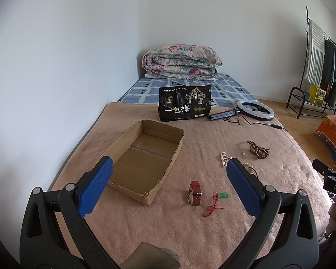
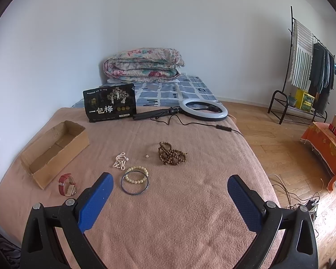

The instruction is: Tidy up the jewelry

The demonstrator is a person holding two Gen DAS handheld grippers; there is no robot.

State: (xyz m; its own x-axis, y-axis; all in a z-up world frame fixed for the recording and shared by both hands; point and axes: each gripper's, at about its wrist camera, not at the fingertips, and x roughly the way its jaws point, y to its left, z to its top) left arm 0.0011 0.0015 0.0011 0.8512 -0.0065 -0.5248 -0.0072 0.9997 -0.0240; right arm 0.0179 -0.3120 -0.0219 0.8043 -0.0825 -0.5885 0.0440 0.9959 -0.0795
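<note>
Cardboard box (image 1: 145, 157) sat empty, open top ready for jewelry. Watch (image 1: 195, 193) lay just right of box, pendant (image 1: 222, 195) beyond it; bead strings (image 2: 171, 155) farther right. You held left gripper (image 1: 169, 183) and right gripper (image 2: 170, 198) wide, gripping nothing, hovering to choose first pick.

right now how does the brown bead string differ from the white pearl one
The brown wooden bead string is dark, with larger beads, in a bigger heap. The white pearl string is pale, finer-beaded, in a smaller bunch, and lies nearer the cardboard box. Both rest loose on the pink blanket, outside the box.
</note>
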